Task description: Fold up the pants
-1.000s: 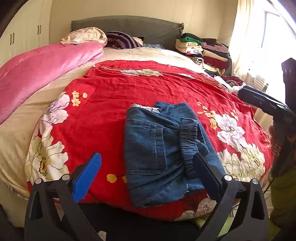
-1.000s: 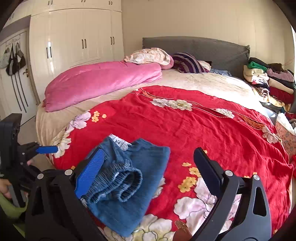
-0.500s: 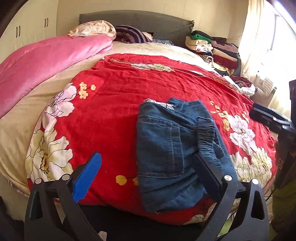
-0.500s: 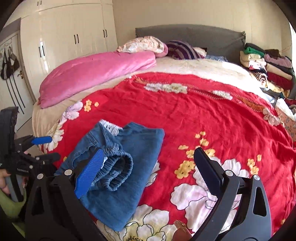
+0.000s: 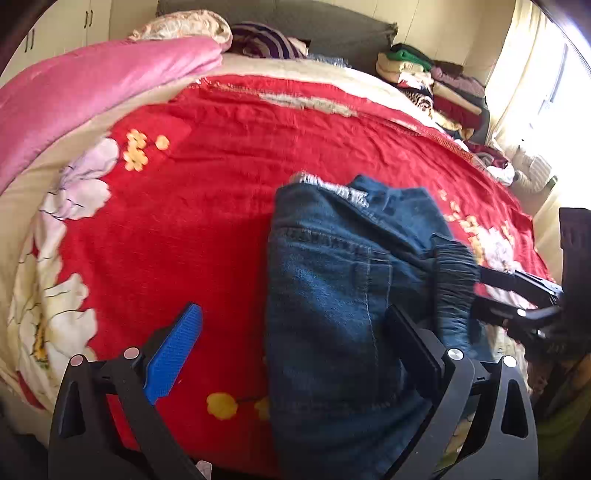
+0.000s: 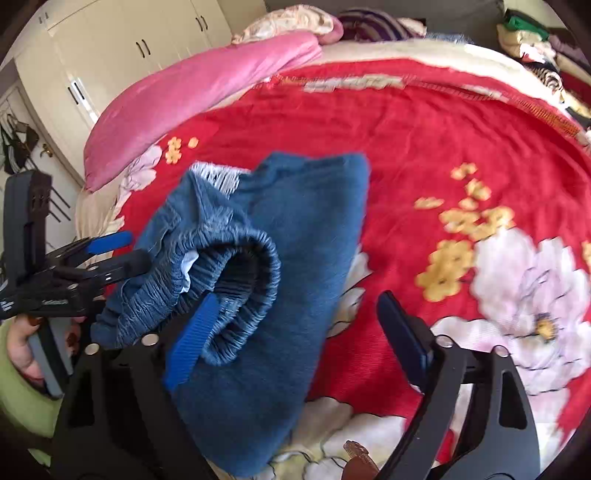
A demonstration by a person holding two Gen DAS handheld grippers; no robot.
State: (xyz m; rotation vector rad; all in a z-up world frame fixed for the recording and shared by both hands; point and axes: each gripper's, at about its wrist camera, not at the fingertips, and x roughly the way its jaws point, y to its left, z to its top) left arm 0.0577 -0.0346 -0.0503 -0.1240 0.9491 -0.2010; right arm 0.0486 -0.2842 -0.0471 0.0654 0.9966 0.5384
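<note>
Folded blue denim pants [image 5: 332, 295] lie on the red flowered bedspread [image 5: 207, 206], with the gathered elastic waistband [image 6: 240, 266] bunched up on top. My left gripper [image 5: 295, 343] is open, low over the near left part of the pants; its dark finger [image 5: 413, 343] overlaps the denim and its blue pad [image 5: 173, 354] is over the bedspread. My right gripper [image 6: 299, 339] has its jaws closing. Its blue pad [image 6: 192, 339] is at the waistband's opening, with denim between the jaws and the other finger apart from the cloth. Each gripper shows in the other's view: right gripper [image 5: 487, 293], left gripper [image 6: 122, 253].
A pink quilt [image 5: 92, 85] lies along the bed's left side, with pillows at the grey headboard [image 5: 332, 26]. Stacked folded clothes [image 5: 436, 81] sit at the back right. White wardrobe doors [image 6: 122, 62] stand to the left. A hand in a green sleeve [image 6: 18, 369] holds the left gripper.
Both grippers have sunk toward the pants, which now fill more of each view. The right gripper's jaws have narrowed and its blue pad has reached the waistband.
</note>
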